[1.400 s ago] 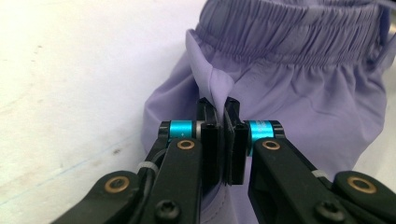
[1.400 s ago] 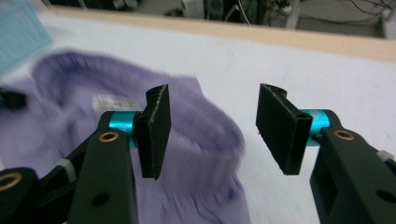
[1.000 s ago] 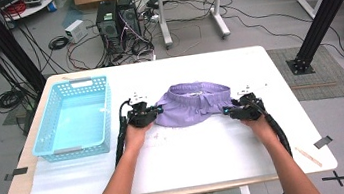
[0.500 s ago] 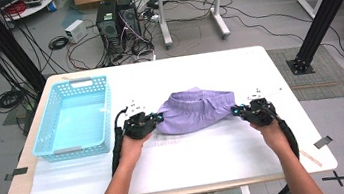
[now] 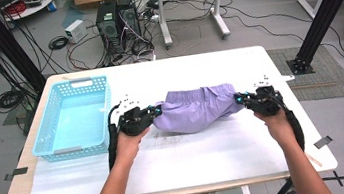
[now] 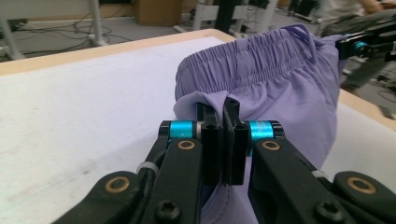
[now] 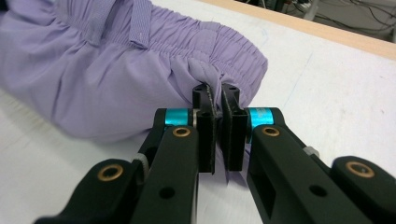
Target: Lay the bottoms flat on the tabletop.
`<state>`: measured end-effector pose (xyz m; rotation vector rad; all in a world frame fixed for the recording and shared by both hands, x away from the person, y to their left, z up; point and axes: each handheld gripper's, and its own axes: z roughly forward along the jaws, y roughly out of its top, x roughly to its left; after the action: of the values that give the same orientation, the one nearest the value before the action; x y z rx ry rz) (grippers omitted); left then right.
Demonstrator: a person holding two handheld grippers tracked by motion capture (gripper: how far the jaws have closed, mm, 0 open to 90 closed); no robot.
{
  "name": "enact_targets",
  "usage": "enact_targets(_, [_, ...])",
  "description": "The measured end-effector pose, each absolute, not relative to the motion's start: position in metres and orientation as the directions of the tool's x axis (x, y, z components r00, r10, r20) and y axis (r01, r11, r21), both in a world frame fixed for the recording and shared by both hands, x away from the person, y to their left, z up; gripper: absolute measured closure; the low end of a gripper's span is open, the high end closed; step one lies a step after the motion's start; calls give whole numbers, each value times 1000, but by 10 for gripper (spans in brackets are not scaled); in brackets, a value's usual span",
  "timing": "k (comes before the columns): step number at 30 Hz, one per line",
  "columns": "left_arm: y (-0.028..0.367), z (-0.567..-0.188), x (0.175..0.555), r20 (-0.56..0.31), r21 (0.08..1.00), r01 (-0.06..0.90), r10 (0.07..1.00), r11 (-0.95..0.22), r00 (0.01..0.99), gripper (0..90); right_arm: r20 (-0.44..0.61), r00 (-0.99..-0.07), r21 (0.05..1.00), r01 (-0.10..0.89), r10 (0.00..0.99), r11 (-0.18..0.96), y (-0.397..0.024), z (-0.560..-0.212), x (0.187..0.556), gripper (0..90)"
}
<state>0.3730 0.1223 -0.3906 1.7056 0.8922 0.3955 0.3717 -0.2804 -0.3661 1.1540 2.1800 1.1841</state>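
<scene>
White table (image 5: 207, 148): high view alone shows blue basket (image 5: 73, 117).

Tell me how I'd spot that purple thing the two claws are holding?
Start at the white table and look right of the blue basket. Between the left gripper and right gripper hangs the purple shorts, pinched at each end. It is the only soft cloth there, with a gathered elastic waistband.

The shorts (image 5: 196, 113) lie on the table (image 5: 236, 63) near its middle, between the left gripper (image 5: 158, 111) and right gripper (image 5: 237, 99). The basket (image 5: 54, 143) sits left of them.
</scene>
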Motion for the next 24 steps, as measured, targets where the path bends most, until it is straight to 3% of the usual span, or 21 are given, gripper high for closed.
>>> enact_targets(11, [120, -411, 419, -125, 923, 374, 849, -90, 514, 866, -10, -504, 811, 501, 864, 301, -249, -385, 440, 865])
enact_targets(14, [121, -416, 424, -155, 918, 392, 859, -57, 488, 689, -18, -446, 827, 496, 895, 264, -242, -385, 454, 851])
enact_targets(16, [122, -418, 423, -158, 911, 407, 857, -66, 491, 582, -12, -425, 826, 506, 905, 249, -238, -385, 459, 790])
enact_targets(21, [126, -420, 415, -163, 913, 402, 848, -63, 504, 516, 4, -421, 837, 498, 907, 228, -241, -392, 451, 608])
enact_targets(24, [128, -422, 405, -136, 918, 388, 847, -87, 513, 495, 29, -411, 858, 477, 911, 188, -250, -393, 437, 583])
